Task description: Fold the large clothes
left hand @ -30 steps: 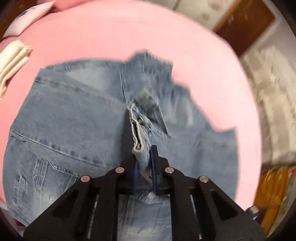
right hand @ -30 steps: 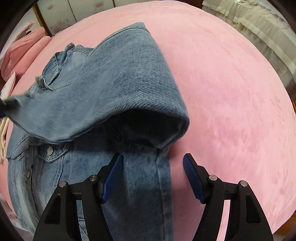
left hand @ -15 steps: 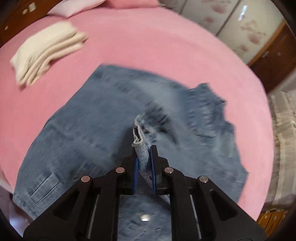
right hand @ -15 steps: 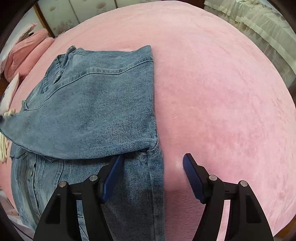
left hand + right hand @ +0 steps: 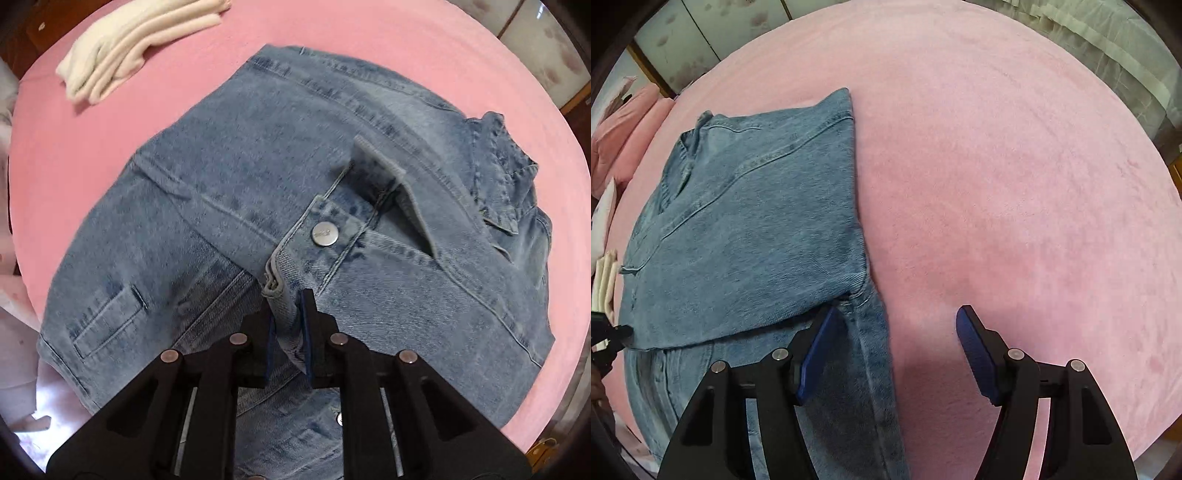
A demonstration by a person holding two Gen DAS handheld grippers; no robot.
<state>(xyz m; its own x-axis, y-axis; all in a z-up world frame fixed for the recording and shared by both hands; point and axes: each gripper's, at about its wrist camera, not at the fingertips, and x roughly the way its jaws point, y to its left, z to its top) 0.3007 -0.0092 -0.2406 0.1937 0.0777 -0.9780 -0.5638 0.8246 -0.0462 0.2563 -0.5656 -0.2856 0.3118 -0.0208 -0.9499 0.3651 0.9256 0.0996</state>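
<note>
Left tongs [image 5: 287,306] are pinched tight on the sleeve cuff [image 5: 280,280] of the denim jacket [image 5: 229,184], carrying it across the body. The jacket lies spread on the pink bed [image 5: 110,122], filling the middle of the left view, collar [image 5: 506,173] out at two o'clock, a metal snap button [image 5: 324,233] just past the cuff at twelve, a welt pocket [image 5: 110,321] down at nine. A folded cream garment [image 5: 133,48] sits well apart at eleven o'clock.

Over on the right view, the right tongs [image 5: 894,350] are spread wide and hold nothing. They hover at the jacket's side edge, one blue pad over the denim, the other over bare bedspread. The folded-over panel [image 5: 757,240] lies flat here, its fold line running straight from twelve down toward six.

My read: this is the sleeve fold, nearly placed. To do it well, lay the cuff down flat inside the jacket's outline, sleeve straight and parallel to the side fold, and only then let go. Releasing early would likely let that stiff denim spring back or bunch. The free right tongs are well placed to press on the fold near the shoulder seam [image 5: 862,284] while the left one sets the cuff. One flap near the button stands up, and it probably wants smoothing before the next fold.
</note>
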